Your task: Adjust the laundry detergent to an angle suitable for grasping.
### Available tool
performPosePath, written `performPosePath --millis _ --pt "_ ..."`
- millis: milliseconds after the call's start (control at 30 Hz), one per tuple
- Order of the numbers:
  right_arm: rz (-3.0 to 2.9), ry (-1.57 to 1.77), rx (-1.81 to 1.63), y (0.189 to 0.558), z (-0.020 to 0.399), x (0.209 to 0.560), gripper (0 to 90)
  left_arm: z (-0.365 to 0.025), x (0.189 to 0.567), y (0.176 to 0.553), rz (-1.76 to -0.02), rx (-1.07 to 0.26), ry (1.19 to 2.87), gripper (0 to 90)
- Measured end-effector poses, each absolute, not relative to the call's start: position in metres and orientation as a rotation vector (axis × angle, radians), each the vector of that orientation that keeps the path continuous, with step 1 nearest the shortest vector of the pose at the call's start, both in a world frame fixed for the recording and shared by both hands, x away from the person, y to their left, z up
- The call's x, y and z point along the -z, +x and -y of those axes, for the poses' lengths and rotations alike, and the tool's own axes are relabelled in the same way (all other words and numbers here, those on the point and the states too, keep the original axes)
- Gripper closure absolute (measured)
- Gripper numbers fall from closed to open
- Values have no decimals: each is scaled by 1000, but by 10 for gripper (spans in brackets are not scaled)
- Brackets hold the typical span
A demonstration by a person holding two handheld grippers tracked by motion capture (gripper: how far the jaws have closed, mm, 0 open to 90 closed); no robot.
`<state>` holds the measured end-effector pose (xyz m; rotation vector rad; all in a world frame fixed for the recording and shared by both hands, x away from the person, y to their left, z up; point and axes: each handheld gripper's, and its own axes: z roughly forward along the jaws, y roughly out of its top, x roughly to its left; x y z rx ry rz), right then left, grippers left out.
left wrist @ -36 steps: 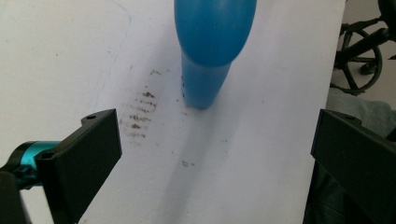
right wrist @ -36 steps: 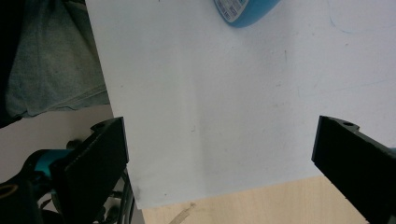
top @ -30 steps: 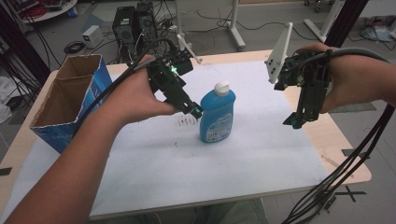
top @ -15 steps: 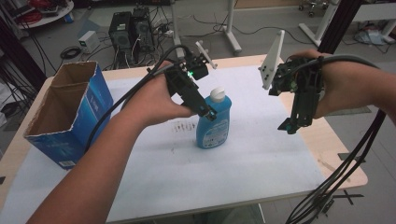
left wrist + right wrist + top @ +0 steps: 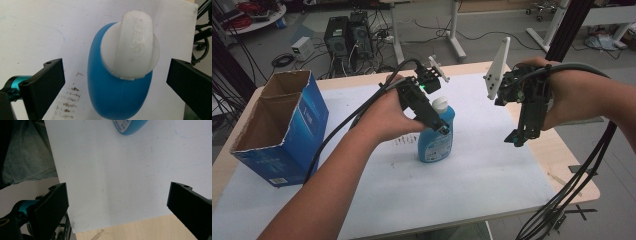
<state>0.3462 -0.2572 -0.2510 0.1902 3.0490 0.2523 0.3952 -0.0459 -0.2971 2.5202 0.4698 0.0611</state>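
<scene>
A blue bottle [image 5: 435, 142] with a white cap [image 5: 440, 103] stands upright near the middle of the white sheet [image 5: 472, 170]. My left gripper [image 5: 439, 122] hovers over the bottle's top, angled down. In the left gripper view the cap [image 5: 132, 50] and blue body [image 5: 117, 97] lie between the two jaws. The left gripper [image 5: 115, 72] is open, with a gap on each side of the bottle. My right gripper [image 5: 518, 139] hangs open above the sheet's right part, pointing down. Its own view shows the right gripper [image 5: 117, 197] with bare sheet between the jaws and the bottle's base [image 5: 128, 126] at the top edge.
An open blue cardboard box [image 5: 282, 130] stands at the table's left end. Small brown marks [image 5: 404, 141] dot the sheet left of the bottle. The wooden table edge [image 5: 572, 165] runs along the right. Cables trail from both grippers; computers and cables sit on the floor behind.
My left gripper has moved right and down, from beside the bottle to over its cap. The right gripper has stayed open at the right.
</scene>
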Motion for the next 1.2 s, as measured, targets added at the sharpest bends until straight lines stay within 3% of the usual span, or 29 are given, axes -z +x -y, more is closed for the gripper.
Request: performPosePath --millis 833,867,1200 --pt "-3050 196 -256 346 259 252 28 64 320 396 -494 -111 2554 27" --pt "-3049 193 -258 346 259 252 28 63 319 395 -490 -108 2559 110" --pt "-3050 194 -257 347 259 253 28 63 320 396 -479 -102 2546 187"
